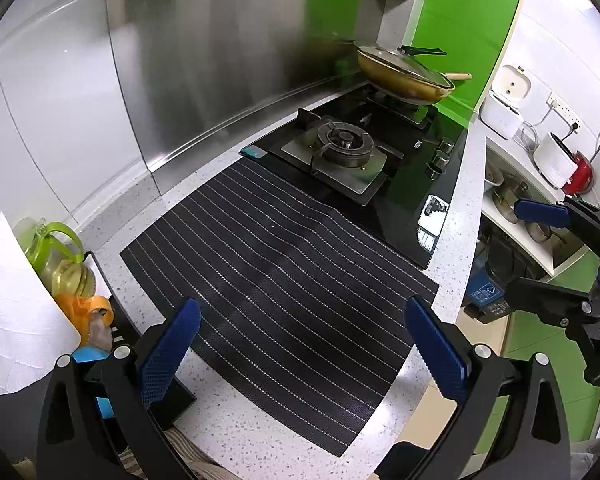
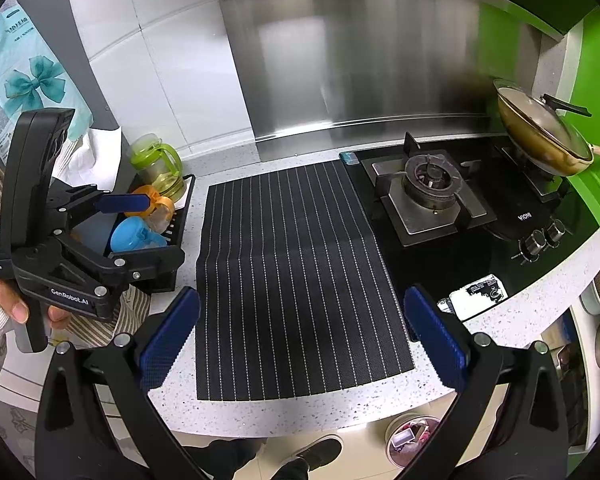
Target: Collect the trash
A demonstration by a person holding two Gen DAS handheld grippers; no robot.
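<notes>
Both hands idle above the striped mat (image 2: 296, 276). My left gripper (image 1: 300, 348) has its fingers spread, nothing between them; right gripper (image 2: 300, 340) same. No trash visible on the mat or the counter (image 2: 340, 412). Only trash I can spot is in the bin (image 2: 410, 438) on the floor below the counter edge (contents look like wrappers, hard to tell). Best move, I'd say: scan beside the stove (image 2: 432, 196) and dish rack (image 2: 152, 252) before committing either hand.

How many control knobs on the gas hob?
3, in a row at the black glass hob's front right edge: silver knobs. The right wrist view shows only two clearly.
</notes>
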